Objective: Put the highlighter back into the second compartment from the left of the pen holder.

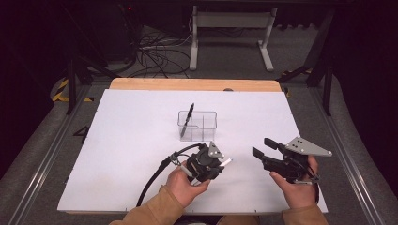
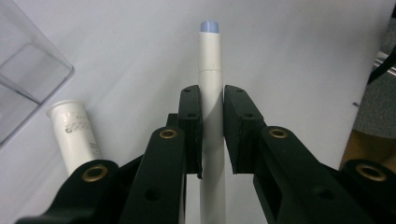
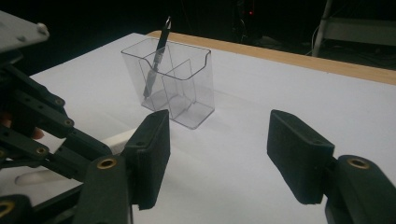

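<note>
**White marker gripped, holder ahead**

The left gripper [image 2: 212, 135] has its fingers [image 2: 191, 126] clamped on a white marker [image 2: 211, 84], held along them, probably to stand it upright; a second white marker [image 2: 74, 135] lies at nine o'clock; the clear holder [image 1: 197, 125], at twelve o'clock, keeps a black pen [image 1: 187, 120] leaning; the right gripper [image 3: 219, 156] hangs half open, empty; white surface [image 1: 141, 140]; dark room, cables beyond.
</note>
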A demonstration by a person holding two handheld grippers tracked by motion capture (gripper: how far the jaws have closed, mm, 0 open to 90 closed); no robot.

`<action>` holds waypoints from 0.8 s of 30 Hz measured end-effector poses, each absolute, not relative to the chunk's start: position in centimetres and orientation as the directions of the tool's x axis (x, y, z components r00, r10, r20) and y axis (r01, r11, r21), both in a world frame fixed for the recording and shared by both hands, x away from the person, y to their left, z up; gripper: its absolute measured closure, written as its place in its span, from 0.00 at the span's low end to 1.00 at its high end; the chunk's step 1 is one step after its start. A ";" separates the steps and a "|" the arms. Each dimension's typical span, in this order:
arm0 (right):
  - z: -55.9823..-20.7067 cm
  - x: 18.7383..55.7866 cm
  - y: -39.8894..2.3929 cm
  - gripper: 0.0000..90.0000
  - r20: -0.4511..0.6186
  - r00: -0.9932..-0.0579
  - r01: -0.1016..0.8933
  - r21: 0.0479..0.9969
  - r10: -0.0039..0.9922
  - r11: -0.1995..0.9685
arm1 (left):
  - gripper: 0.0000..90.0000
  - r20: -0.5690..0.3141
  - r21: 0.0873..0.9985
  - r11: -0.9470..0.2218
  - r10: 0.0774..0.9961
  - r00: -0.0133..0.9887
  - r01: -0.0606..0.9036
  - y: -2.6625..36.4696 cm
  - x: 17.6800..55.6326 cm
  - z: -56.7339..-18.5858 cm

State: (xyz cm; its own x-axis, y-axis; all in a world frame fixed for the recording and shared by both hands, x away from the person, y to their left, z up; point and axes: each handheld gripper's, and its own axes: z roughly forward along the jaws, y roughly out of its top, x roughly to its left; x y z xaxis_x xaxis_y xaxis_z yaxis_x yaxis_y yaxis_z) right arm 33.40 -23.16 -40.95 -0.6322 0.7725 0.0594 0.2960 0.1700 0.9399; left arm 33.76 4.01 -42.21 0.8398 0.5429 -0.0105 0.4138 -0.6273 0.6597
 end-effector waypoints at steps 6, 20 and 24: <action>-41.0 33.5 -23.1 0.45 0.059 -0.633 0.299 0.939 0.772 0.173 | 0.87 -0.015 0.711 -0.598 0.512 0.859 0.369 4.7 33.5 -40.7; -41.1 33.5 -23.0 0.45 0.067 -0.634 0.304 0.938 0.770 0.169 | 0.87 -0.064 0.819 -0.476 0.480 0.875 0.320 6.7 34.2 -37.6; -41.1 33.5 -23.0 0.45 0.065 -0.634 0.303 0.938 0.770 0.170 | 0.87 -0.065 0.848 -0.434 0.484 0.873 0.304 7.1 34.6 -36.9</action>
